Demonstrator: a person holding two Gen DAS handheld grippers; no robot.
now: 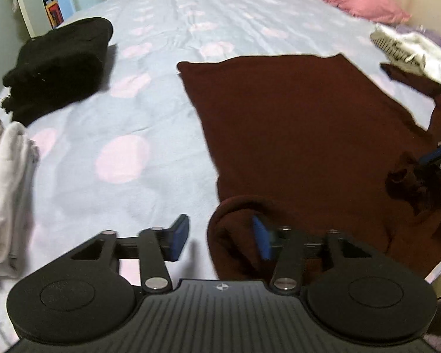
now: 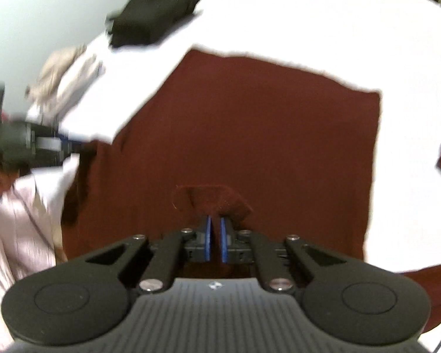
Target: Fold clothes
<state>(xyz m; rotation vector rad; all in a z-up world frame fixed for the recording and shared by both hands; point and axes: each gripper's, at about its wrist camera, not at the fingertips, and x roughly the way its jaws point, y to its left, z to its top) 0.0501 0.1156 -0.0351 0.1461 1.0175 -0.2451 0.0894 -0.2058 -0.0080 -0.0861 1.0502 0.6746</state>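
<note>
Maroon sweater (image 1: 302, 135) lies flat mid-bed, fold barely begun. Right gripper (image 2: 216, 239) is clenched on its near edge; left gripper (image 1: 220, 238) is spread wide. Black (image 1: 61, 64) and beige (image 1: 6, 194) stacks on the left look done; an unfolded heap (image 1: 411, 50) waits far right.

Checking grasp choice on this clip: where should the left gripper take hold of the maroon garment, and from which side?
Grip the rolled near edge of the maroon garment, where fabric curls up off the bed. The open left gripper already straddles that fold, so close from the near side. The right gripper pinches a matching raised tuft.
</note>
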